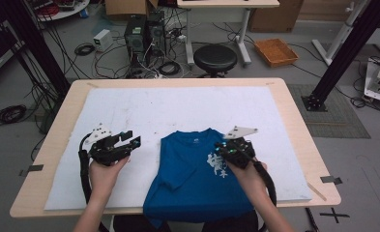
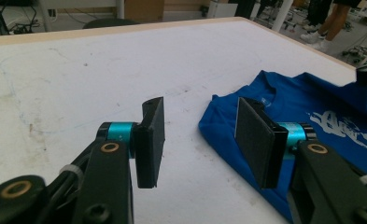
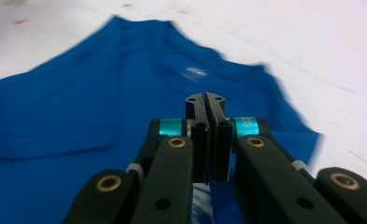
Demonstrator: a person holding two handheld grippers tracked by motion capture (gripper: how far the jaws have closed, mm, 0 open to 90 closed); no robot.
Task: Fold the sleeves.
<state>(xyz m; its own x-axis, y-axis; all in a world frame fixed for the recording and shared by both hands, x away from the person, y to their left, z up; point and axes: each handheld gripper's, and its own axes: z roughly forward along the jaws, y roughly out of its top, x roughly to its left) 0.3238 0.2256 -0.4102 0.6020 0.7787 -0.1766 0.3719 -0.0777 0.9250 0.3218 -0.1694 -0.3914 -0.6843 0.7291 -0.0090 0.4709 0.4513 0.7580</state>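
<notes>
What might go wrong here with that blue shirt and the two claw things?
The blue T-shirt hangs over the near edge of the table, so a tug could slide it off. The right gripper has its jaws shut above the cloth, seemingly holding nothing; it would have to open before it can grasp. The left gripper is open beside the shirt's shoulder, over the white mat, and might pinch that instead.

Matt blue cloth T-shirt (image 1: 192, 176)

One blue T-shirt (image 1: 197, 179), two tools
</notes>
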